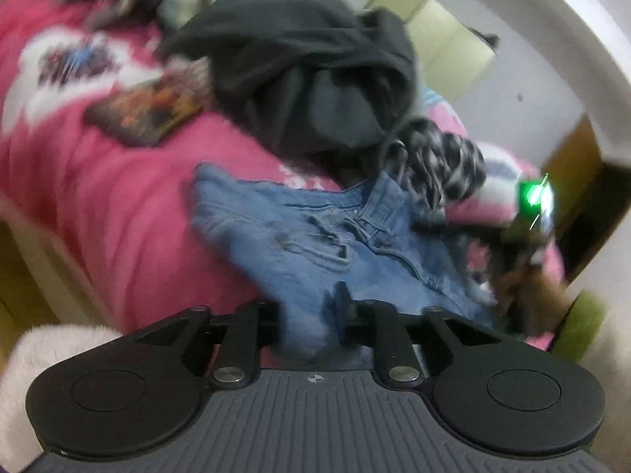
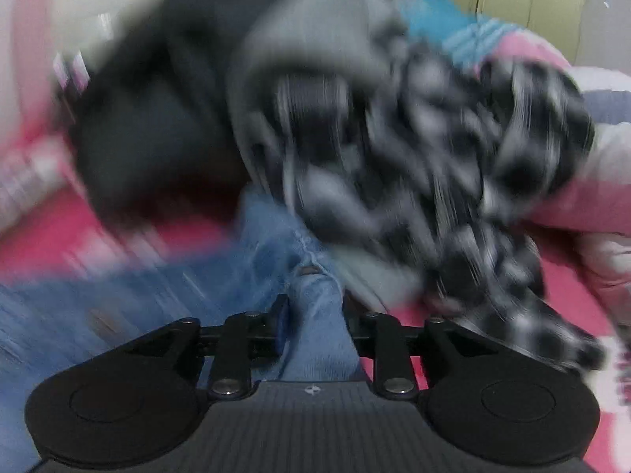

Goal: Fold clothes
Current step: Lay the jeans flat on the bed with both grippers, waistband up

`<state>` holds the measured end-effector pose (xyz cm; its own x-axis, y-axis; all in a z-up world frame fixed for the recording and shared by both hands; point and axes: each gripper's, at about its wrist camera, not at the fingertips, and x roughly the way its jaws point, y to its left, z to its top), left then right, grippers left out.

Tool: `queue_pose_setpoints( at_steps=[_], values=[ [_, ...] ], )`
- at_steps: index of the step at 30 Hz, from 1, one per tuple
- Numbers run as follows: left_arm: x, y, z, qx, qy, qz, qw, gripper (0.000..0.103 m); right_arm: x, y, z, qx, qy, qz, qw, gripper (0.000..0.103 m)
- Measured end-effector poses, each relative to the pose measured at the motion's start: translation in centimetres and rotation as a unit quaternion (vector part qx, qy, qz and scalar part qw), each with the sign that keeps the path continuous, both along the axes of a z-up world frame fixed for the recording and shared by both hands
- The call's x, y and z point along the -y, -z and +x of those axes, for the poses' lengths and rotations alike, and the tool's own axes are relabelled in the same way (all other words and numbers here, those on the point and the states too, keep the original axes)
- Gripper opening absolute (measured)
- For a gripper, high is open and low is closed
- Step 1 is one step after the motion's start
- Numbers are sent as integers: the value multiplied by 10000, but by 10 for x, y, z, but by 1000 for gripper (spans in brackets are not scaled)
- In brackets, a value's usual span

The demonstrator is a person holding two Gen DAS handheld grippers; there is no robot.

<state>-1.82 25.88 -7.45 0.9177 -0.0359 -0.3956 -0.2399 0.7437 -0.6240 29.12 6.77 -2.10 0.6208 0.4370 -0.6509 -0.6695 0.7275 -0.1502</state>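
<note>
Two grippers, both with blue denim shorts (image 1: 315, 236) bunched between their fingers – left gripper (image 1: 311, 307) and right gripper (image 2: 313, 315) each partly spread, cloth filling the gap, can't tell if pads press. Shorts lie on pink bed (image 1: 118, 197). Beyond the fingers: dark hoodie (image 1: 299, 71), checked garment (image 2: 453, 181) – right view blurred.

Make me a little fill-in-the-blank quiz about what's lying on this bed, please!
1. The blue denim garment lies on a ____ bedspread.
2. Behind the denim sits a heap of ____ clothing.
3. The garment at the denim's right has a black-and-white ____ pattern.

Missing words: pink; black; checked
</note>
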Motion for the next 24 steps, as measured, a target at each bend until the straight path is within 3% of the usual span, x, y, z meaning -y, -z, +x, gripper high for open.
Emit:
queue_pose_setpoints(
  at_steps=[1,2,8,11,13,17,20,22,24],
  values=[
    [-4,-3,-4,36,-61,-9,10000,38,1,1,-2,90,51,-49,9999,52],
    [-8,-8,-8,75,-127,36,9999,38,2,2,-3,180,103,-98,9997,53],
    [-30,-30,-25,445,-521,110,9976,39,24,-50,-20,538,169,728,9958,54],
    [-32,-48,-11,730,-235,214,9968,40,16,-62,-28,362,-236,920,9948,54],
    [-26,-47,16,576,89,240,9980,41,3,-62,-33,99,-645,911,9937,52],
    [-12,-38,75,83,722,300,9969,41,-29,-34,-37,-169,-1050,465,9932,49],
    [-8,-8,105,-697,785,260,9941,38,-38,-5,-30,-441,-1014,145,9938,48],
    [-6,-1,107,-742,802,316,9935,39,-38,17,-23,-621,-941,-125,9935,47],
    [-7,-6,105,-735,830,275,9935,39,-32,21,-25,-654,-940,-49,9934,47]
  ],
)
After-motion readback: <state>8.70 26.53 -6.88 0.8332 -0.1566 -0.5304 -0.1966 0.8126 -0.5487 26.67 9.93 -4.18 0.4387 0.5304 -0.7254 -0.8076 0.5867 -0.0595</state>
